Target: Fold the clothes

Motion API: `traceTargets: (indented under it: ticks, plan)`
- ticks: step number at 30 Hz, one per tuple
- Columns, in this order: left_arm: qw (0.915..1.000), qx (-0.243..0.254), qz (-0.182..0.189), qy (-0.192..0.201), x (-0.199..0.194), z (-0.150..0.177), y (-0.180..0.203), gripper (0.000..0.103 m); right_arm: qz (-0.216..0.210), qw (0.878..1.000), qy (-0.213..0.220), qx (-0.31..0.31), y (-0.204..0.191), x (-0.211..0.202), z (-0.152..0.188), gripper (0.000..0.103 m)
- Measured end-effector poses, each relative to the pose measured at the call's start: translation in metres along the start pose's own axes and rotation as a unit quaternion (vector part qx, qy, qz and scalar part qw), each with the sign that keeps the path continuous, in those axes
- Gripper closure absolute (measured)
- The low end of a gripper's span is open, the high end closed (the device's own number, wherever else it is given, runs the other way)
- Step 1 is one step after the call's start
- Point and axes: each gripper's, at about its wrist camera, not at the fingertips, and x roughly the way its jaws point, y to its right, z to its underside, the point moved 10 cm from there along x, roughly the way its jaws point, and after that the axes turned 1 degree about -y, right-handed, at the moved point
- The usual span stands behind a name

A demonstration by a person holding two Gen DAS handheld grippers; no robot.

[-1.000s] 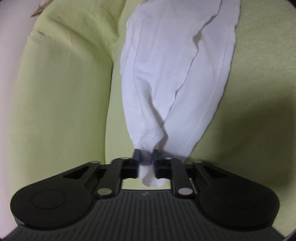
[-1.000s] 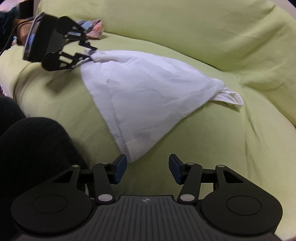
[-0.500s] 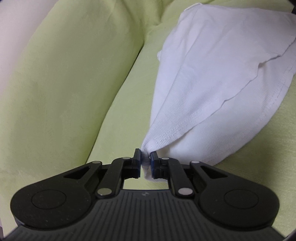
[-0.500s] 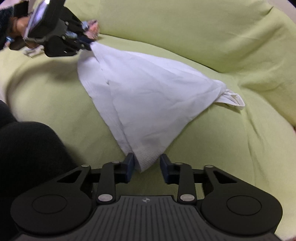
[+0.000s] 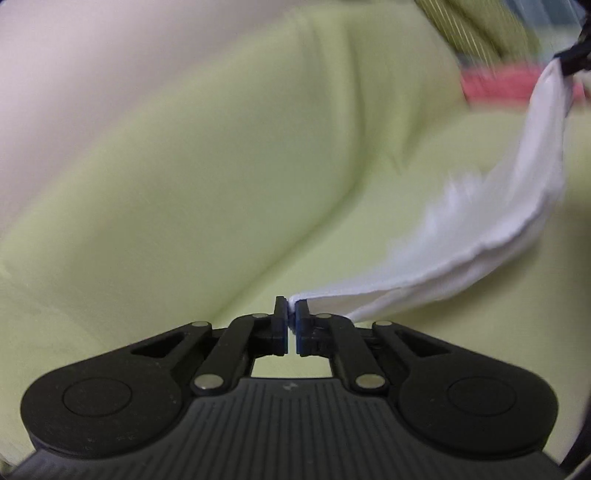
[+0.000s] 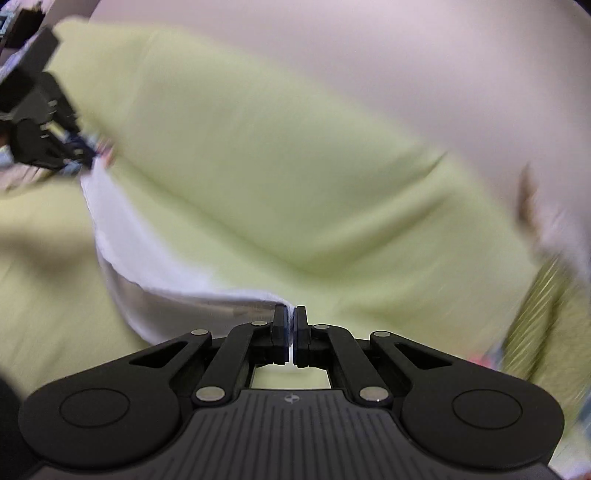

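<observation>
**White garment strung between two clamped grippers above a green sofa**

Pale green upholstery filled both wrist views: a sofa [image 5: 192, 206] with a soft backrest cushion and a seat below it, and a pinkish-white wall [image 6: 406, 66] above. Both pictures were smeared by motion blur.

The left gripper [image 5: 291, 325] was clenched on a corner of the white garment [image 5: 509, 221]; a sliver of white cloth showed between its blue-lined pads. From there the garment ran off to the right and upward in a long sagging band, clear of the seat along the stretch that could be seen, to the upper right edge of that view, where a dark piece of the other tool met its far end.

The right gripper [image 6: 291, 334] was likewise shut tight on cloth, with a thin white edge pinched between its pads. In its view the garment curved away to the left and rose to the left gripper, seen there as a dark blurred shape at the upper left.

A pink strip [image 5: 495, 86] and some striped yellow-green fabric [image 5: 476, 33] lay beyond the sofa, too blurred to identify.
</observation>
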Motion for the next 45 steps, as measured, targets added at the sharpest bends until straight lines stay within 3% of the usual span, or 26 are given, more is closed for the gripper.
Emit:
traceTargets:
  ticks: [4, 11, 13, 17, 22, 25, 29, 32, 34, 36, 37, 38, 40, 43, 45]
  plan:
    - [0.9975, -0.015, -0.037, 0.059, -0.042, -0.084, -0.038, 0.099, 0.046, 0.995, 0.081, -0.027, 0.066, -0.030, -0.074, 0.103]
    - [0.9902, -0.020, -0.101, 0.094, -0.110, -0.168, -0.082, 0.099, 0.054, 0.987, 0.151, -0.030, 0.135, -0.065, -0.165, 0.103]
    - [0.9906, -0.043, -0.099, 0.084, -0.143, -0.155, -0.114, 0.099, 0.048, 0.987, 0.152, -0.026, 0.145, -0.058, -0.178, 0.103]
    - [0.9908, -0.065, -0.109, 0.046, -0.140, -0.143, -0.134, 0.099, -0.005, 0.993, 0.120, 0.004, 0.145, -0.003, -0.189, 0.103]
    - [0.9922, -0.052, -0.107, -0.039, -0.082, -0.100, -0.139, 0.099, -0.106, 0.991, 0.033, 0.073, 0.115, 0.103, -0.173, 0.103]
    - [0.9883, -0.036, -0.105, -0.104, -0.031, -0.052, -0.128, 0.099, -0.195, 0.973, -0.032, 0.116, 0.071, 0.147, -0.135, 0.103]
    - [0.9756, -0.026, -0.109, -0.189, 0.014, 0.045, -0.121, 0.099, -0.291, 0.942, -0.101, 0.130, -0.016, 0.167, -0.061, 0.086]
    - [0.9666, -0.025, -0.107, -0.232, 0.035, 0.098, -0.120, 0.099, -0.376, 0.897, -0.168, 0.164, -0.085, 0.175, -0.005, 0.083]
    - [0.9635, -0.027, -0.103, -0.246, 0.041, 0.121, -0.123, 0.099, -0.414, 0.863, -0.204, 0.209, -0.120, 0.174, 0.015, 0.083]
    - [0.9623, -0.030, -0.102, -0.251, 0.046, 0.133, -0.125, 0.099, -0.434, 0.829, -0.222, 0.273, -0.142, 0.180, 0.018, 0.074]
    - [0.9623, -0.034, -0.100, -0.251, 0.046, 0.138, -0.127, 0.099, -0.440, 0.812, -0.228, 0.309, -0.149, 0.180, 0.018, 0.062]
    - [0.9625, -0.039, -0.097, -0.251, 0.046, 0.141, -0.128, 0.099, -0.442, 0.797, -0.235, 0.336, -0.156, 0.183, 0.017, 0.057]
    - [0.9638, -0.044, -0.090, -0.247, 0.050, 0.142, -0.128, 0.099, -0.429, 0.791, -0.254, 0.354, -0.171, 0.191, 0.026, 0.057]
    - [0.9647, -0.056, -0.081, -0.244, 0.046, 0.152, -0.131, 0.099, -0.388, 0.807, -0.280, 0.346, -0.189, 0.209, 0.034, 0.058]
    - [0.9651, -0.058, -0.080, -0.243, 0.046, 0.150, -0.129, 0.099, -0.383, 0.815, -0.276, 0.336, -0.194, 0.210, 0.033, 0.088]
